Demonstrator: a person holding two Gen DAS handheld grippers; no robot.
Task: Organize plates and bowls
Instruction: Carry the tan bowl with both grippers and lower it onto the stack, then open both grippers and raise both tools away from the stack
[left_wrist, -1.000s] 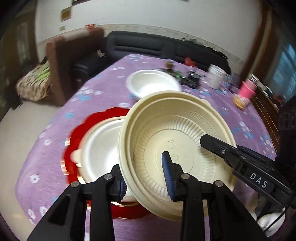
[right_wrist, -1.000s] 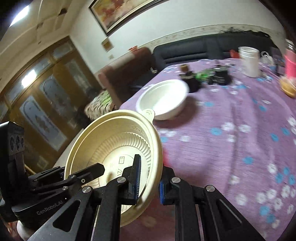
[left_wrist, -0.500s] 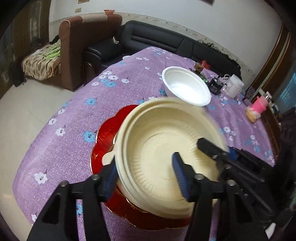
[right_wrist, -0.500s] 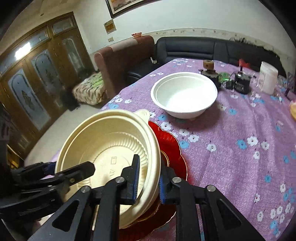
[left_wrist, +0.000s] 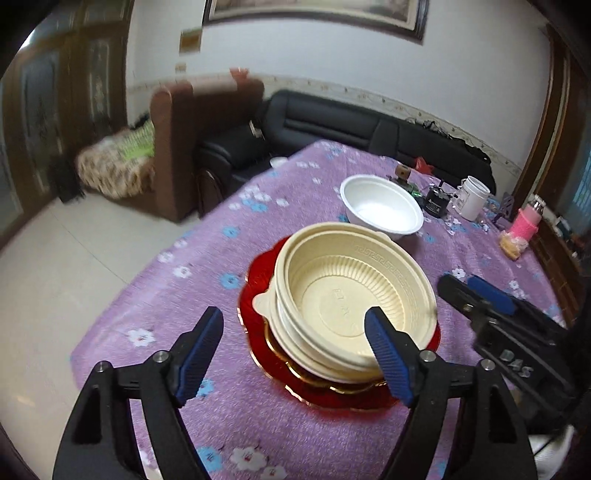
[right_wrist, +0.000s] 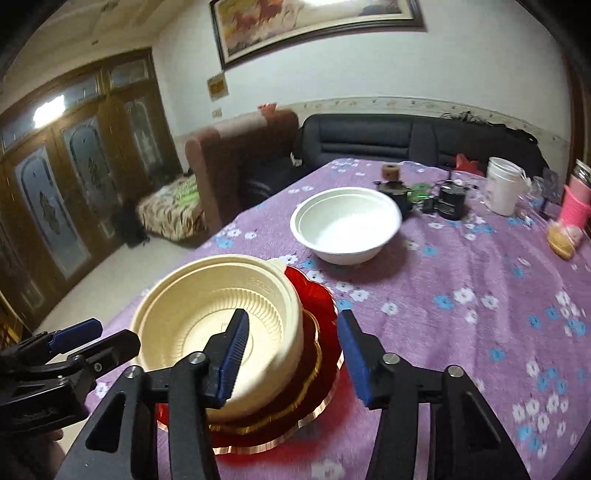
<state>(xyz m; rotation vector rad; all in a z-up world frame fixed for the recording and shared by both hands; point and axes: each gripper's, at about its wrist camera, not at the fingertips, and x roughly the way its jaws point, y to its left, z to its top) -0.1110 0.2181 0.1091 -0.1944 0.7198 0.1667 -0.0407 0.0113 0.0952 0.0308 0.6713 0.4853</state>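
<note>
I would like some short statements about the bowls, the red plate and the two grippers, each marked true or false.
1. The cream bowl sits stacked on the red plate. True.
2. The left gripper is shut on the cream bowl. False: its jaws stand open.
3. The white bowl stands apart from the red plate, farther along the table. True.
4. The right gripper holds the white bowl. False: it is open and holds nothing.
5. The tablecloth is plain green. False: it is purple with flowers.
</note>
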